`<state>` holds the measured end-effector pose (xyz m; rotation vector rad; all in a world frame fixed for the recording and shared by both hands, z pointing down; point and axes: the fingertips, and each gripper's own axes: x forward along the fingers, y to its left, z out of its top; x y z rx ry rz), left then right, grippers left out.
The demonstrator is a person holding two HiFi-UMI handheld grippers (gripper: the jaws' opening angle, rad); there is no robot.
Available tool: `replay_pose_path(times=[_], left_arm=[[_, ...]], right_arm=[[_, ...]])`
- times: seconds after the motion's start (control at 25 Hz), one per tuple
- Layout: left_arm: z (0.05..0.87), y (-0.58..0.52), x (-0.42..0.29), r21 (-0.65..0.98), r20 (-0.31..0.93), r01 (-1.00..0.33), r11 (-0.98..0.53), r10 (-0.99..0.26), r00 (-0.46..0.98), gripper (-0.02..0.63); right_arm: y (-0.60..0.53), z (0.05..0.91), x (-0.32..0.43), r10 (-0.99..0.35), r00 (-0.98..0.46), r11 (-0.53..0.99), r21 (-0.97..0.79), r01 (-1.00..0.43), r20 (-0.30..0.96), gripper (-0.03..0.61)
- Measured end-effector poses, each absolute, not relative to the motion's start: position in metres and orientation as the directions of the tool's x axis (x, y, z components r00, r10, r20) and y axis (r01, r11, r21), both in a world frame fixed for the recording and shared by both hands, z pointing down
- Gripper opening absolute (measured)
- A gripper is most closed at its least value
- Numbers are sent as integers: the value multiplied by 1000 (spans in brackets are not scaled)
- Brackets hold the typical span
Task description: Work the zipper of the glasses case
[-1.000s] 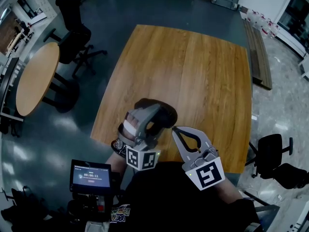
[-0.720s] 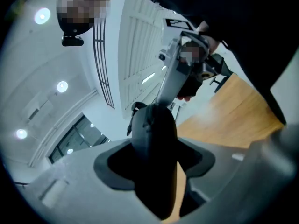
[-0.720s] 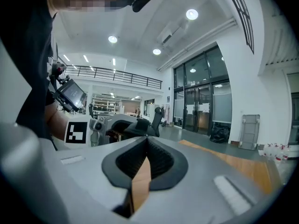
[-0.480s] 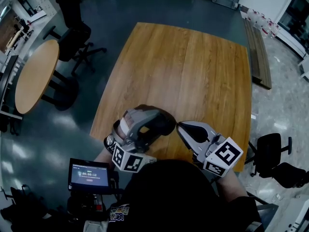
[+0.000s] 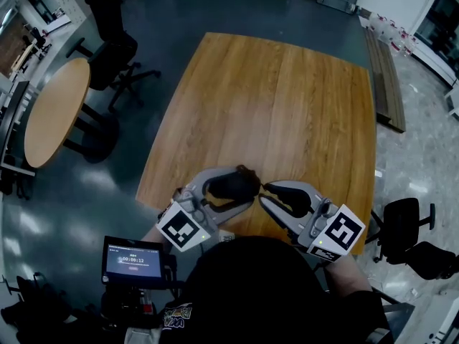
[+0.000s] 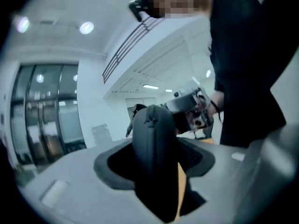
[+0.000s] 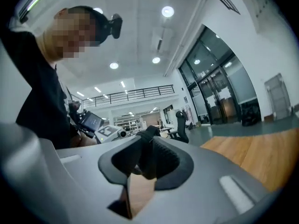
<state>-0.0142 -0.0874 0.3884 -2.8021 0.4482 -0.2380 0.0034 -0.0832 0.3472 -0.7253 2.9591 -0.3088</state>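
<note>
While the left claw (image 5: 240, 186) is clamping the glasses case (image 6: 154, 143), the right claw (image 5: 264, 189) is pinching its dark pull tab (image 7: 145, 153), so zipper travel is seemingly just beginning.

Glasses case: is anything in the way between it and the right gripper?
No, nothing is in the way. The left gripper holds the case in its jaws over the table. The right gripper has its jaws right at the case's end, closed on a dark bit of it.
</note>
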Motion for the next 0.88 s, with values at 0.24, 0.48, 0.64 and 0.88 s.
replay_pose_path(times=[0.24,0.48,0.64,0.88], left_arm=[[364,-76,-14,414,-74,-67,-908,-107,992,265],[351,-60,-24,577,-195,170,-799,67,979,265],[349,-48,-21,612,-208,248,-751,150,967,265],[353,-40,-25,627,-190,279,-728,205,960,265]], right_arm=[[-76,341,4,-507,-858,861,105,-498,87,79],[-75,351,2,-561,-804,714,606,-351,196,78],[-70,346,-2,-501,-839,705,662,-254,211,69],[-61,347,-18,-404,-885,769,610,-190,234,77]])
